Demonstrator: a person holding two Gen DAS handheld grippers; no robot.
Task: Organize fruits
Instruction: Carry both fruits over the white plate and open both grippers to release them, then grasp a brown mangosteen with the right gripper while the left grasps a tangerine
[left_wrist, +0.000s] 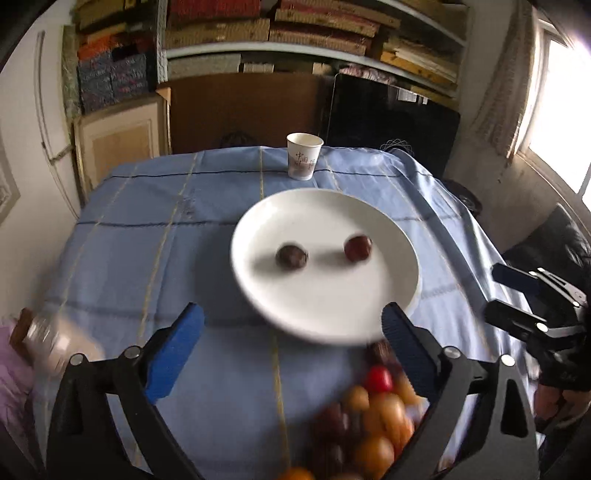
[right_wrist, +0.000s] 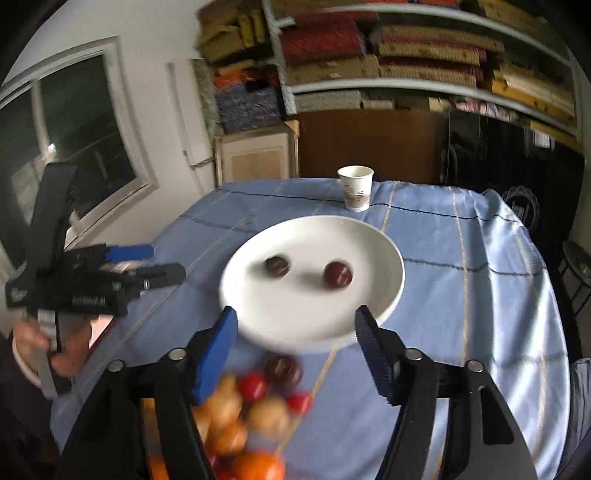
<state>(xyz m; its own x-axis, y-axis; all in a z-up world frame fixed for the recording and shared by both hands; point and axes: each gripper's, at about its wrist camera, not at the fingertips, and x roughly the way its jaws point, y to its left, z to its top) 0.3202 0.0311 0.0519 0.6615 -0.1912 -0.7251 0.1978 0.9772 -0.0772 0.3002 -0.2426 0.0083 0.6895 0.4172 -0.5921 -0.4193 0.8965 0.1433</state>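
- Broadly, the counter, under a blue checked cloth, carries everything; work over its near half, where the fruit and plate sit together.
- Next, the white plate lies mid-counter and holds two dark round fruits, well apart from each other; set any new fruit in the bare near part so nothing gets knocked.
- Then the pile of fruit sits on the cloth just in front of the plate's near rim: orange ones, small red ones and a dark one, blurred here, so exact count is unclear.
- The left tongs are spread wide and empty, hovering above the plate's near edge with the pile below the right-hand finger.
- The right tongs are likewise wide and empty, above the pile and plate rim.
- My judgement: take one fruit at a time from the pile's outer edge, close gently around its middle, and lift straight up so neighbours do not roll.
- A paper cup stands beyond the plate, clear of the route.
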